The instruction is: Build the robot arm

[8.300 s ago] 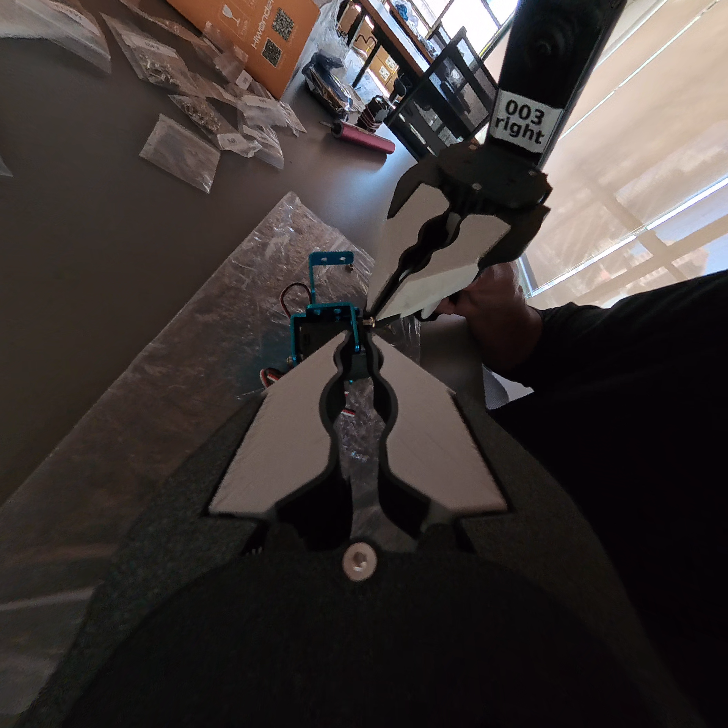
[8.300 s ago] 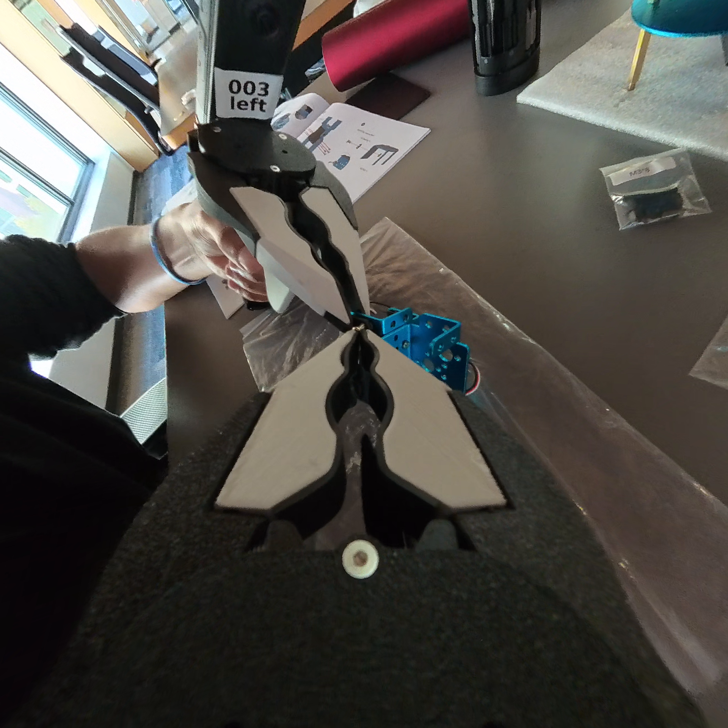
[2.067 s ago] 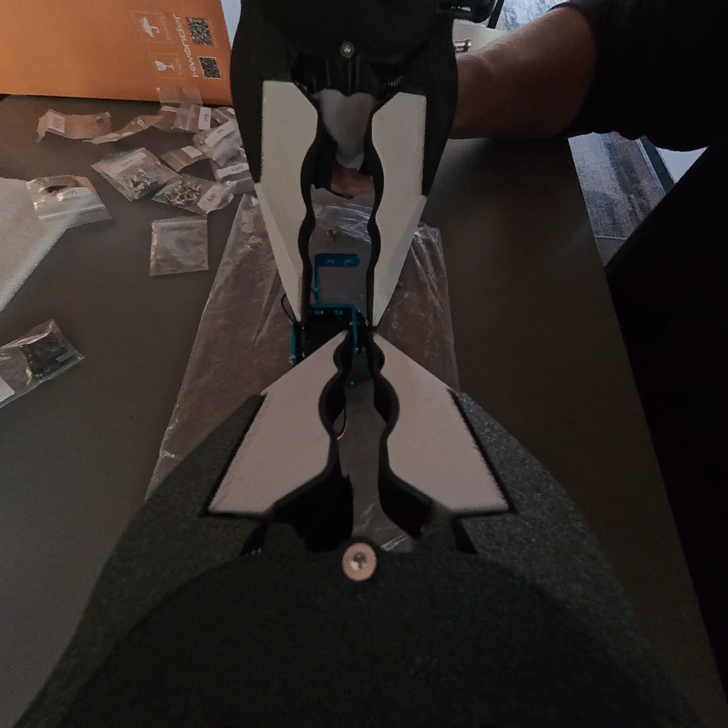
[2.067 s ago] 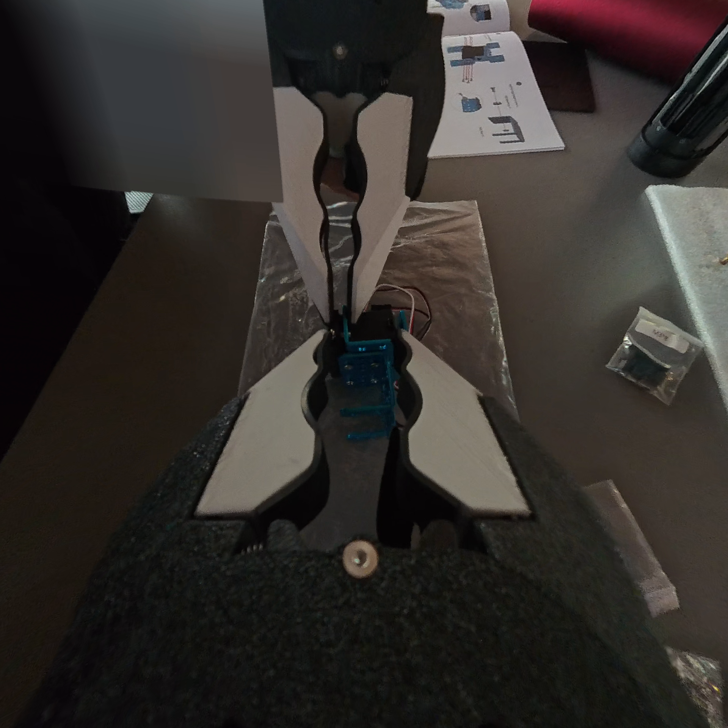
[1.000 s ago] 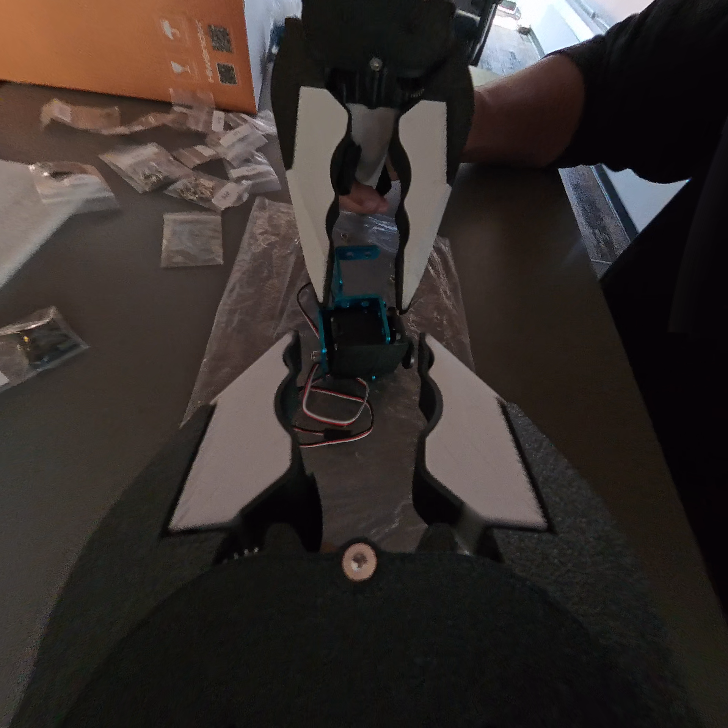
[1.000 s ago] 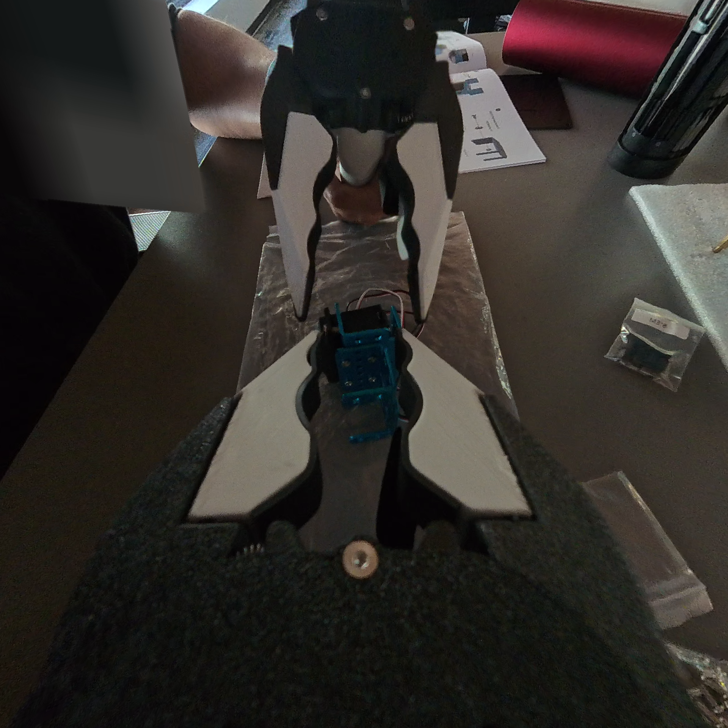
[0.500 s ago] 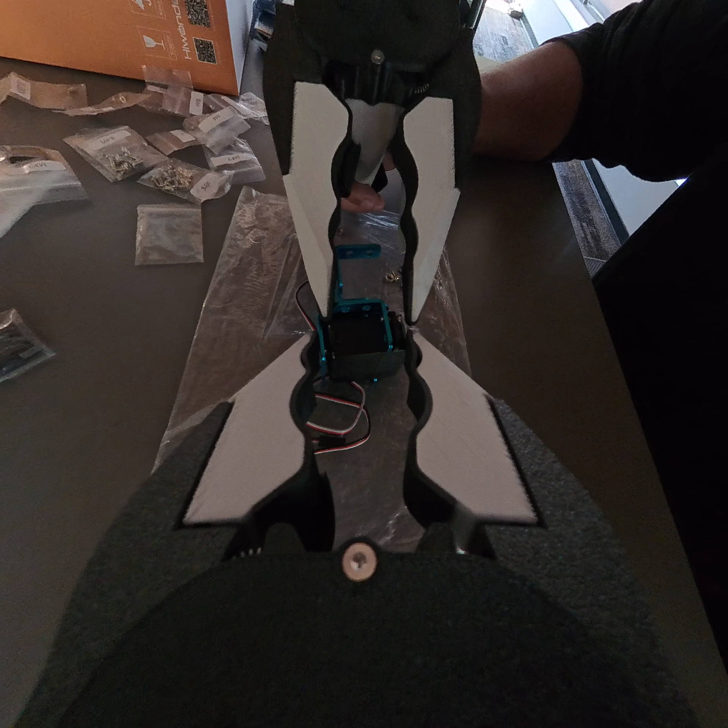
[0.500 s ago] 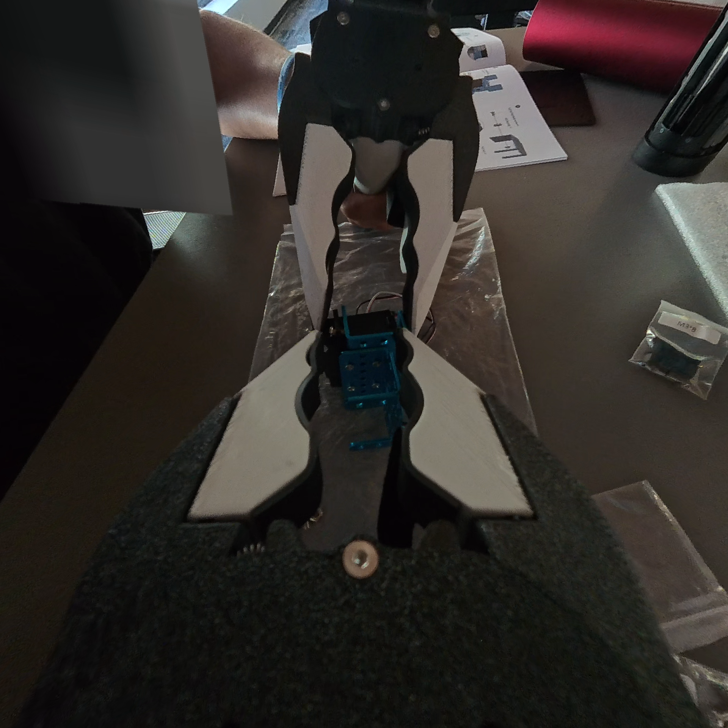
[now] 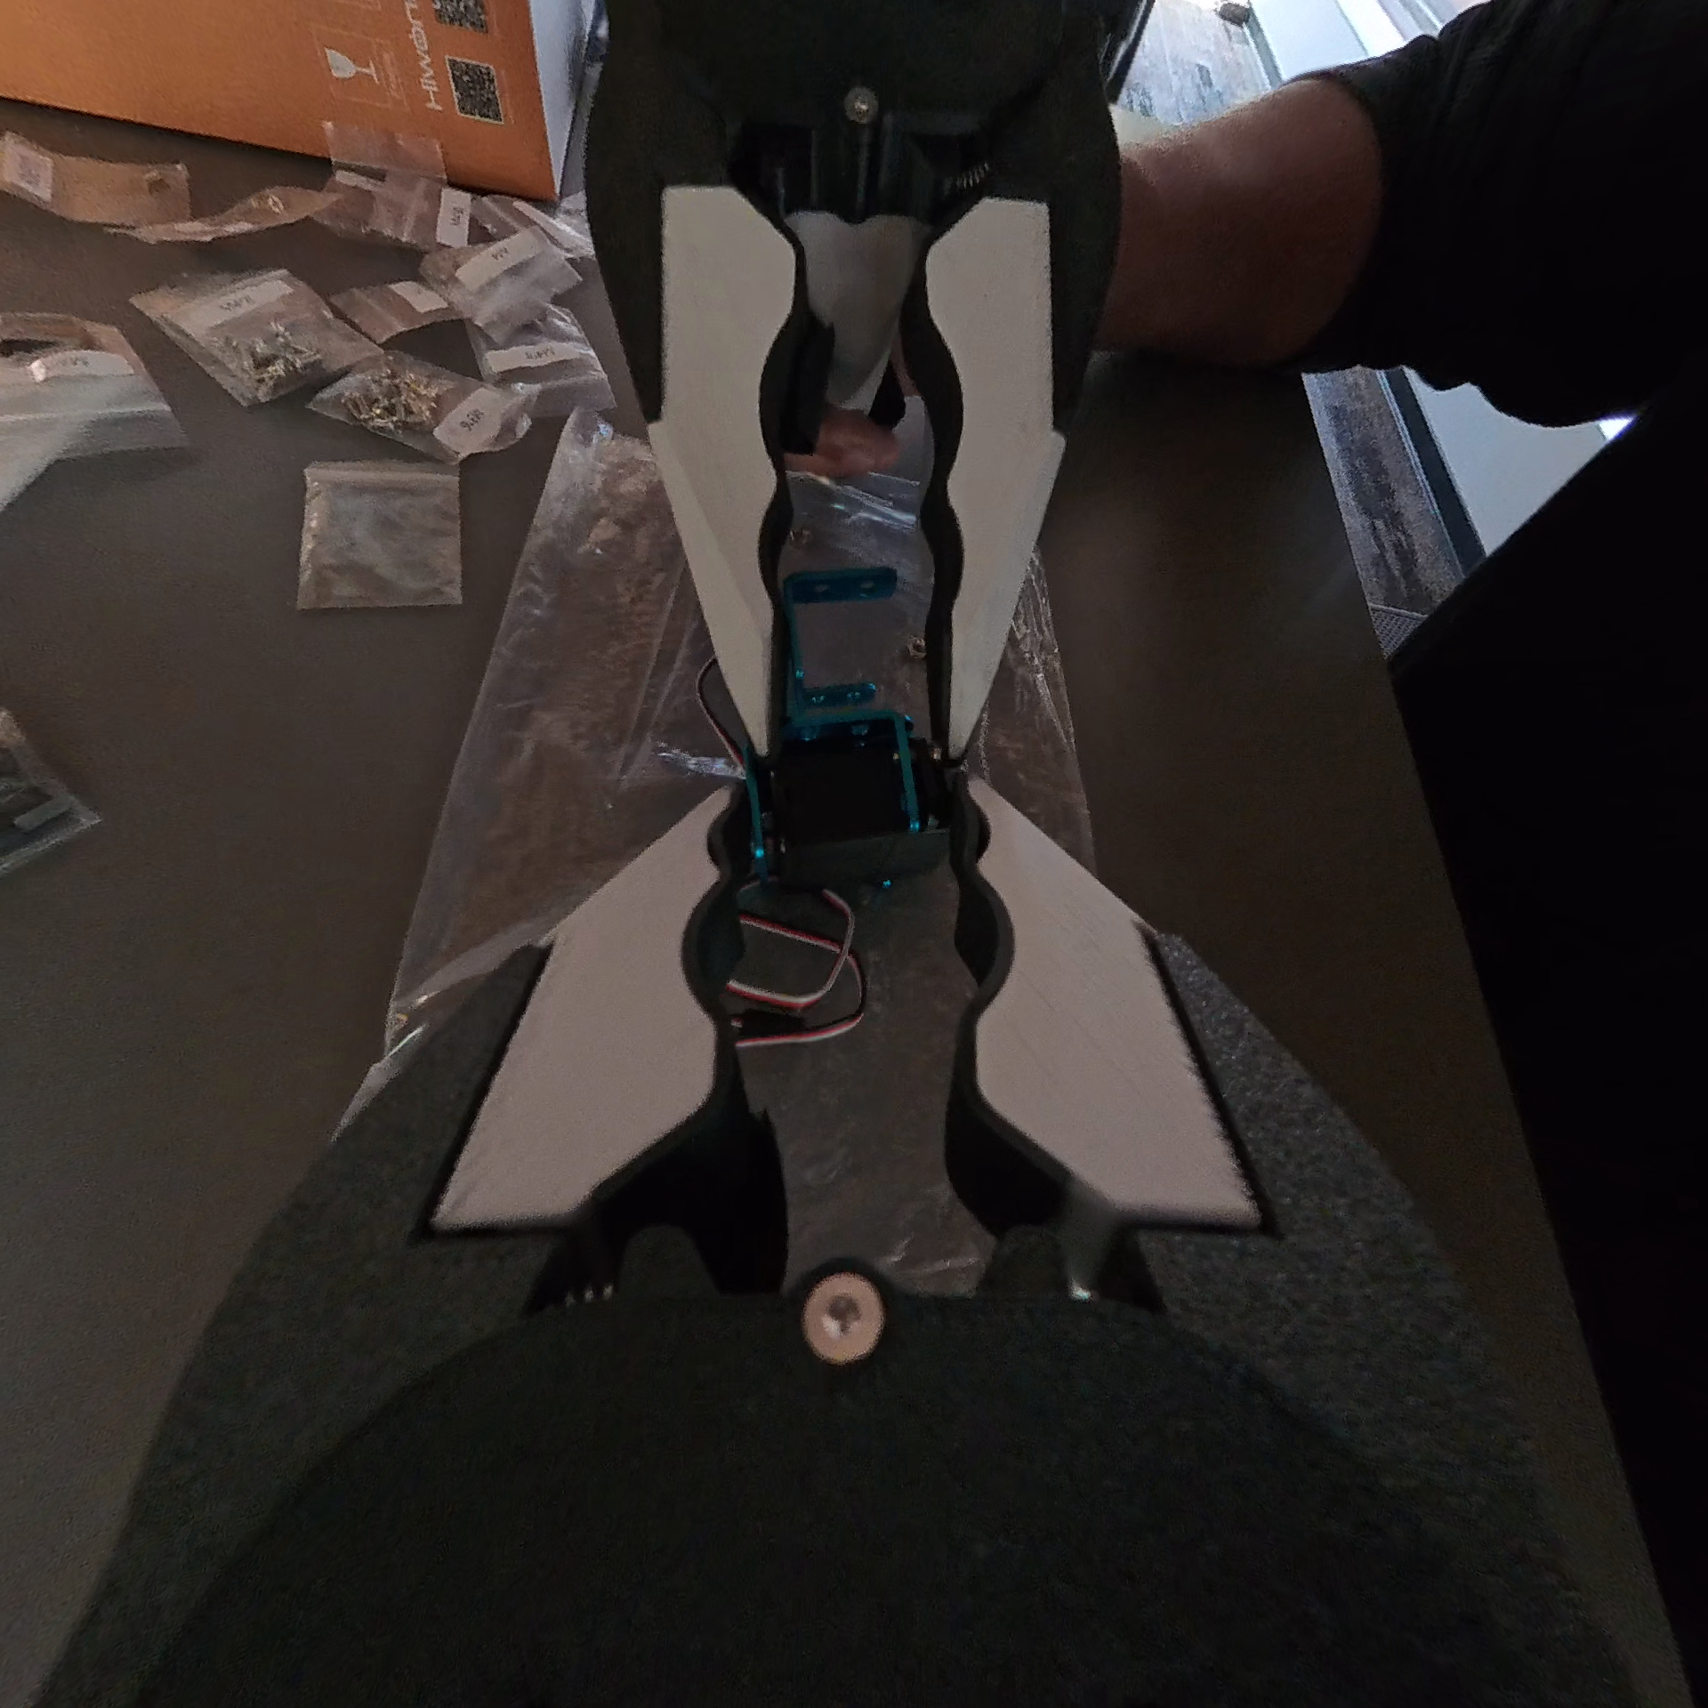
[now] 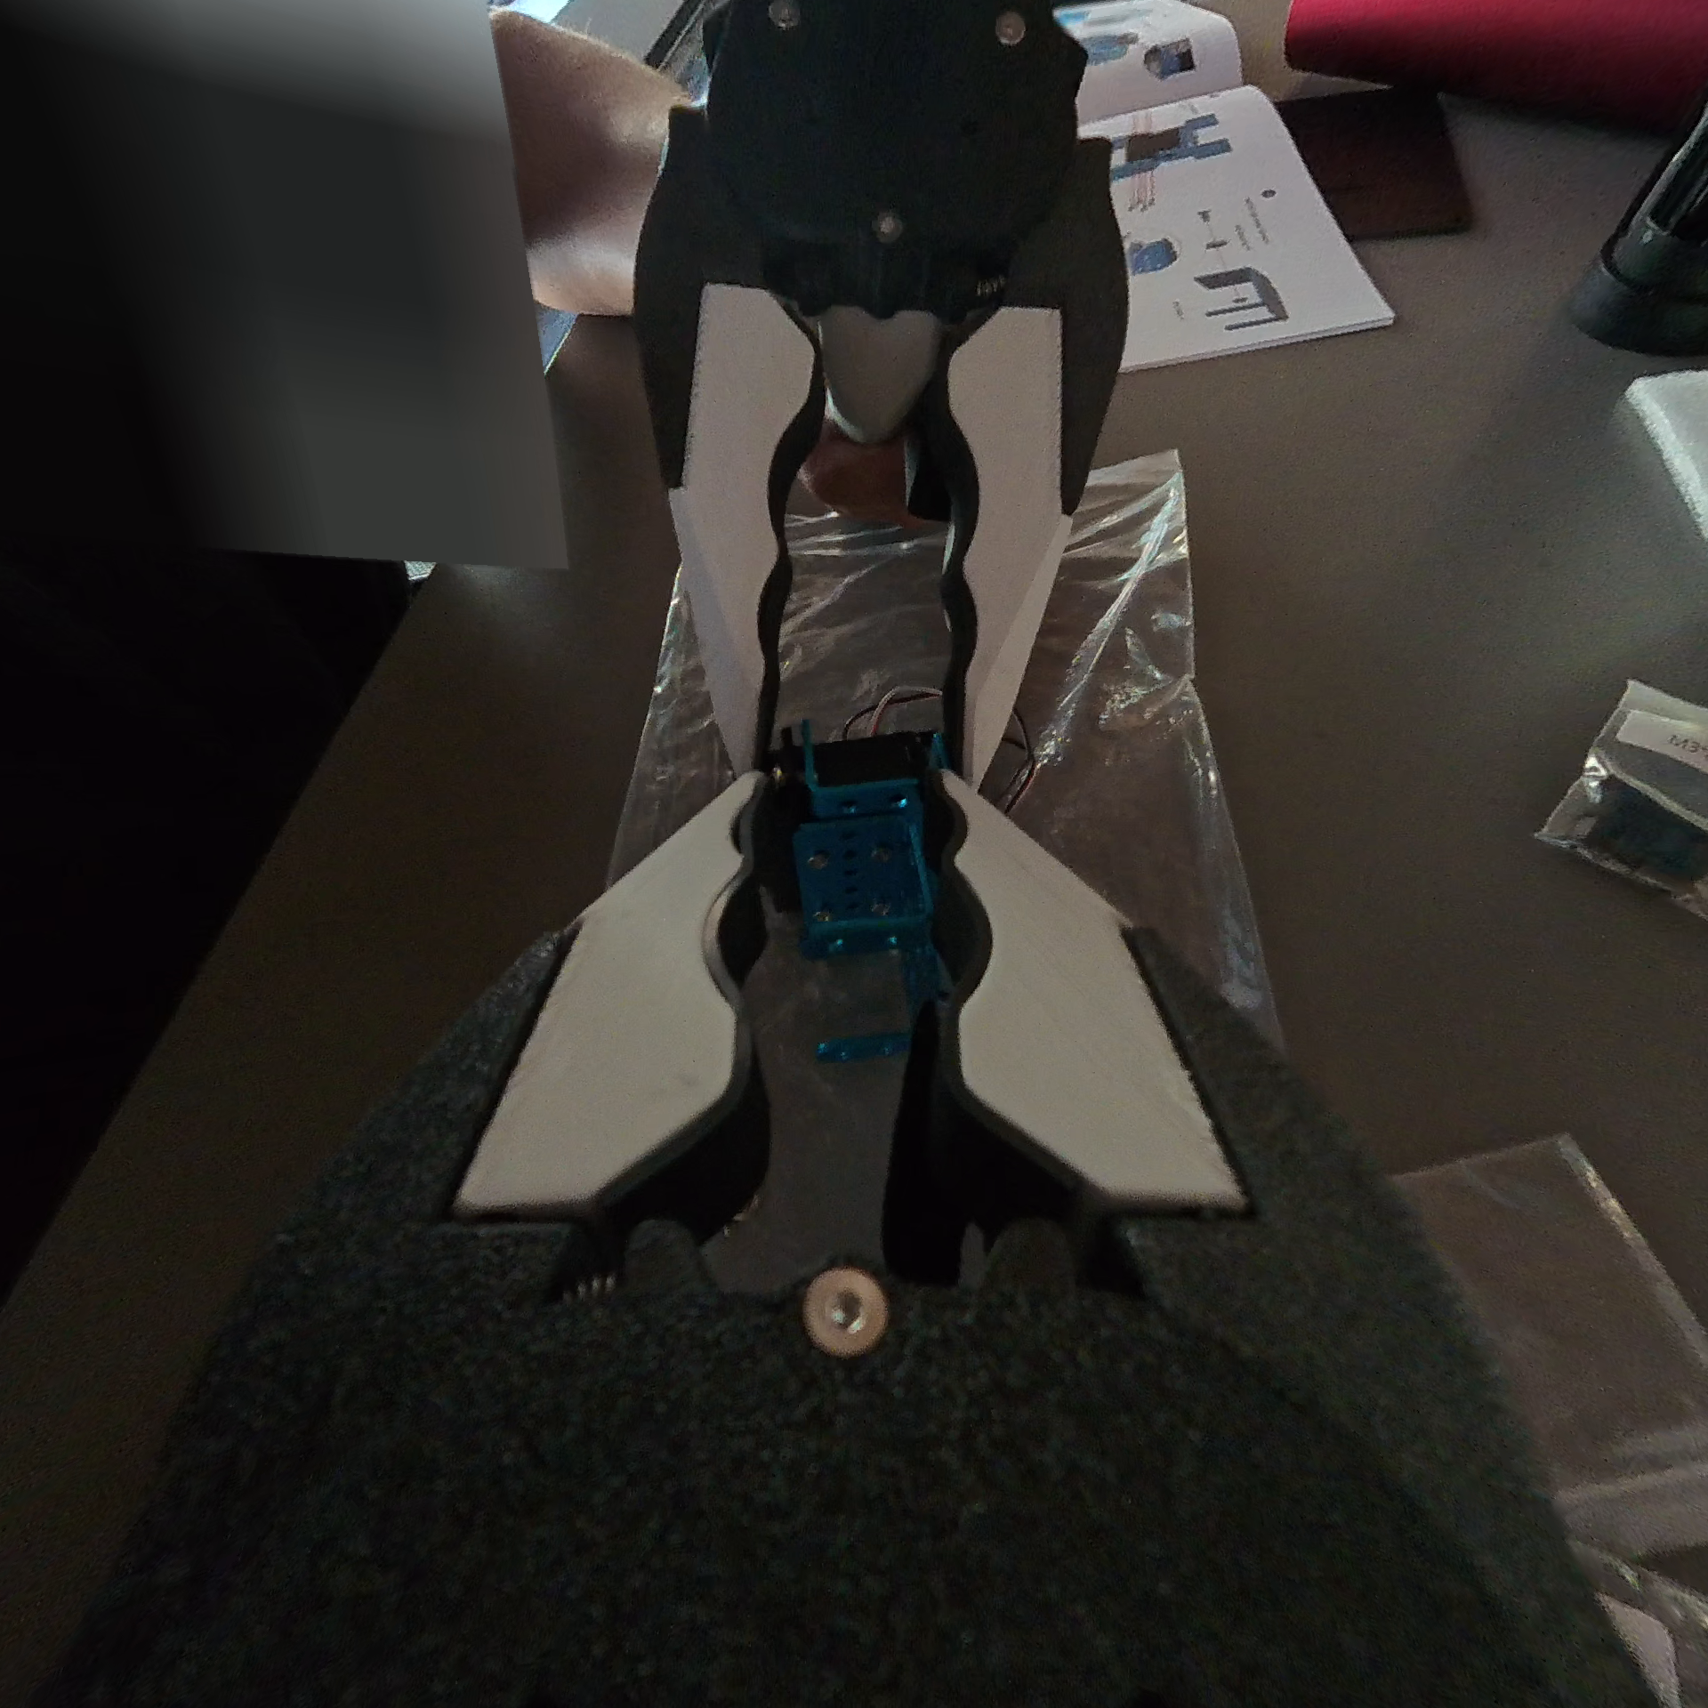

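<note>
A black servo in a blue metal bracket [image 9: 846, 804] stands on a clear plastic sheet [image 9: 573, 739]. Its red, white and black cable [image 9: 804, 980] loops between my left fingers. My left gripper [image 9: 848, 799] is shut on the servo's sides. My right gripper [image 9: 858, 744] faces it from the far side, fingertips at the same assembly. In the right wrist view my right gripper [image 10: 852, 786] is shut on the blue bracket [image 10: 855, 878], and the left gripper [image 10: 864, 753] meets it from beyond. A blue L-shaped arm [image 9: 832, 638] extends from the bracket.
An orange box [image 9: 277, 83] and several small bags of screws [image 9: 379, 536] lie left on the dark table. An open booklet [image 10: 1229, 213], a black cylinder [image 10: 1654, 240] and a bagged black part [image 10: 1636, 804] lie on the other side. Loose nuts [image 9: 915, 647] sit on the sheet. The grippers are tip to tip, or close to it. The black cylinder [image 10: 1654, 240] is about 30 cm from both grippers' fingertips.
My left gripper opened wide a second ago, moved in around the servo and closed on its sides. My right gripper has kept its hold on the blue bracket.
</note>
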